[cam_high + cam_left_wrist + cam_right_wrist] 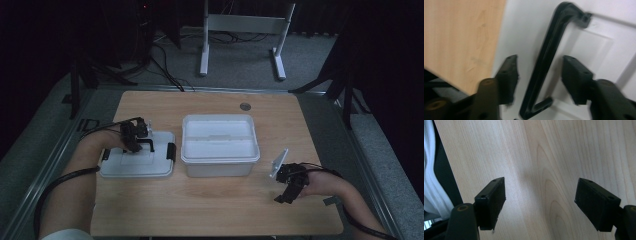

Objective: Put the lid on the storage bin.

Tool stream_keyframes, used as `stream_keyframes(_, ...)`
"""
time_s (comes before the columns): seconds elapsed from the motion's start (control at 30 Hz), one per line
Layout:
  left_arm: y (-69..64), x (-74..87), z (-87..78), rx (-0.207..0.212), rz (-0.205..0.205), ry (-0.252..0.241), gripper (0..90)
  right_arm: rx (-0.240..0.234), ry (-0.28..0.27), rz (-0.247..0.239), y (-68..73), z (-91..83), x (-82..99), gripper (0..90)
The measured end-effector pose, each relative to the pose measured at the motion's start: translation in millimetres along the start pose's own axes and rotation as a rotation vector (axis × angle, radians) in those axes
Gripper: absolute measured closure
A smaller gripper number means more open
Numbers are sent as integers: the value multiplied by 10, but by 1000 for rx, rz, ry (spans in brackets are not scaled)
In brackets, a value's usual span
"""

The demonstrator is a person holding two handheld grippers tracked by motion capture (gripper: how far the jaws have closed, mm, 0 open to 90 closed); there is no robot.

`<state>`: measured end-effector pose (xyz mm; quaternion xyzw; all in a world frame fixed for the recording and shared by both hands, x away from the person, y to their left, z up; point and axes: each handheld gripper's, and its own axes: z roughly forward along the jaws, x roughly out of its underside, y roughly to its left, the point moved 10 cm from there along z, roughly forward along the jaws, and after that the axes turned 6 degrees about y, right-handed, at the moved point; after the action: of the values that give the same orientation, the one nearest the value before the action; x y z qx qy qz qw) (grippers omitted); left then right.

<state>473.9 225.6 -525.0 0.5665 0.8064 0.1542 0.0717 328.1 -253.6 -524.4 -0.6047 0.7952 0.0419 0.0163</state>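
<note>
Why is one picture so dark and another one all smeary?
High view: dim all over, black past the table, though the white box stands out. Left gripper view: motion blur smears the black handle on the lid. Right gripper view: bright, sharp wood grain.

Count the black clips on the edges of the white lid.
2. One clip sits on the lid's right edge, beside the box; one clip on its left edge, by the left hand. Others may be hidden.

White lid (137, 162) lies flat on the table, left of the open white box (220, 145), just beside it. Its black handle (546, 60) lies folded down against the top, black clips at both ends.
</note>
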Motion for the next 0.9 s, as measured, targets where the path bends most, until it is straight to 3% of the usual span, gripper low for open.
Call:
stream_keyframes(0.13, -53, -52, 20, 28, 42, 7, 624, 1, 0, 1, -9, 0, 33, 240)
stream_keyframes(0.17, -47, -53, 24, 8, 58, 13, 649, 1, -2, 4, -11, -1, 40, 240)
stream_keyframes(0.23, -57, -54, 13, 12, 62, 14, 695, 3, -1, 6, -20, 0, 52, 240)
stream_keyframes(0.33, -94, -58, 10, -3, 111, 7, 732, 3, -3, 8, -22, -4, 48, 239)
stream_keyframes(0.37, -104, -58, 7, -18, 145, 5, 737, -2, -6, 10, -21, -7, 42, 236)
stream_keyframes(0.53, -192, -54, -35, 6, 244, -17, 815, -3, -19, -3, -4, -12, 28, 199)
stream_keyframes(0.57, -214, -56, -44, 22, 247, -21, 827, 4, -13, -6, -7, -4, 33, 199)
stream_keyframes(0.7, -210, -79, -122, 15, 248, -57, 836, 23, -5, -18, -10, 14, 39, 198)
stream_keyframes(0.9, -221, -40, -286, 36, 232, -35, 837, 20, -2, -20, -8, 5, 31, 198)
